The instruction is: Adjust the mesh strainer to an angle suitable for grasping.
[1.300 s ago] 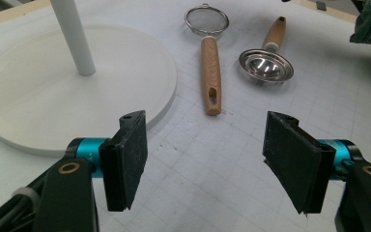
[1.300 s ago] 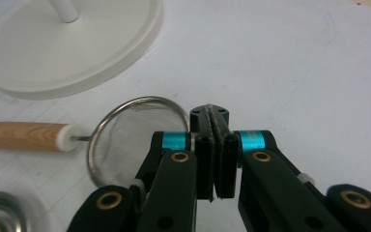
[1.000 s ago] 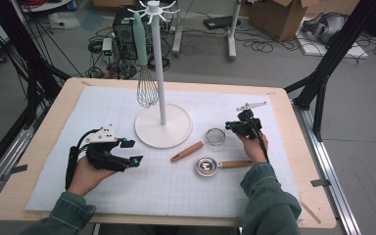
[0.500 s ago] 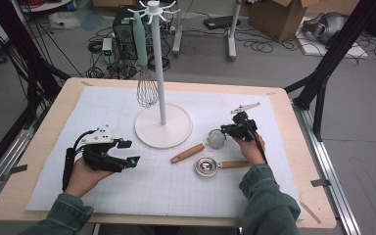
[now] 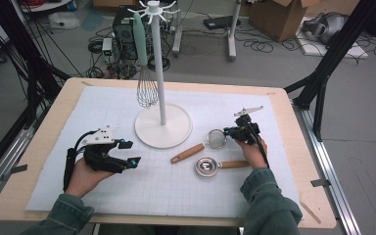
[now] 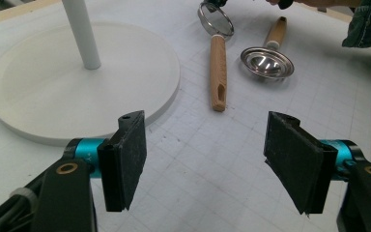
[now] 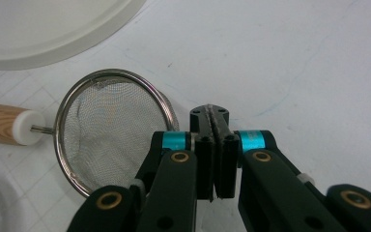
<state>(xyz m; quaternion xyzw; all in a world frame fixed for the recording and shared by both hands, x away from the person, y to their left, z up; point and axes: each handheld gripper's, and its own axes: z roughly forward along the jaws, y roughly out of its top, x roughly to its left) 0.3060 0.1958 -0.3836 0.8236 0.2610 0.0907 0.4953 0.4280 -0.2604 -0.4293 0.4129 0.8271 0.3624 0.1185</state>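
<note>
Right gripper (image 7: 214,145), jaws pressed shut on the rim of the round wire-mesh strainer with wooden handle (image 5: 217,139) right of the white stand base (image 5: 163,128); left gripper (image 5: 129,152) low at near left, jaws wide apart.

Wooden table (image 5: 293,147), white grid mat (image 5: 176,186), stand base (image 5: 163,126), strainer (image 5: 217,139), ladle (image 5: 207,166)

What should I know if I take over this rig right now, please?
Left gripper: open, low over the mat, holding nothing.
Right gripper: shut, beside the strainer rim, not around it.
Strainer and metal cup lie on the mat right of the stand.
Done: the whisk hangs on the stand.
Left, probably: grasp the strainer and hang it, then the cup.
</note>
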